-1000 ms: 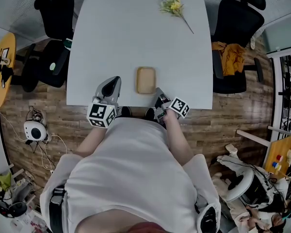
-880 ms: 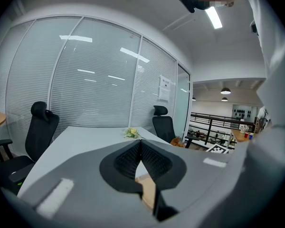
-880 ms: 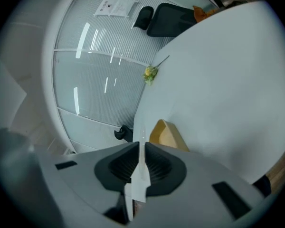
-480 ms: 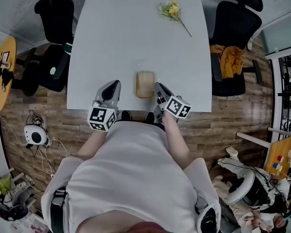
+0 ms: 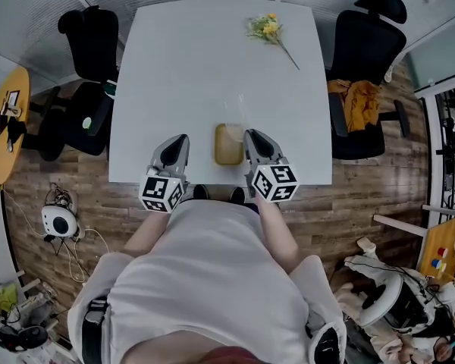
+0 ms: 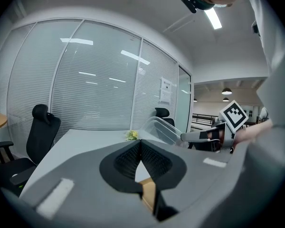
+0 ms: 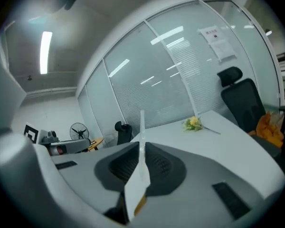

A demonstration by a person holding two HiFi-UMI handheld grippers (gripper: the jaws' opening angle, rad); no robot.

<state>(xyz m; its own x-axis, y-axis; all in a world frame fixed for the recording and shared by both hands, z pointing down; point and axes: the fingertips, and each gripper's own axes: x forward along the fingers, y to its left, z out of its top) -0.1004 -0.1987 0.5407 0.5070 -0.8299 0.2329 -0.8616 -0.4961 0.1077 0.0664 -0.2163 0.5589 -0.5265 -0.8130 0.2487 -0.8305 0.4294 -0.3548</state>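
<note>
Wide tabletop stretch between tray and flowers

Inspection of your kit: you wear a white short-sleeved top and dark shoes. Your left tongs and right tongs have pale grey moulded shells, with black ribbed pads on the inner faces. Each carries a white cube printed with black square markers.

We see a tan box on the white table, yellow flowers far off, a black chair left, an orange cloth right.
</note>
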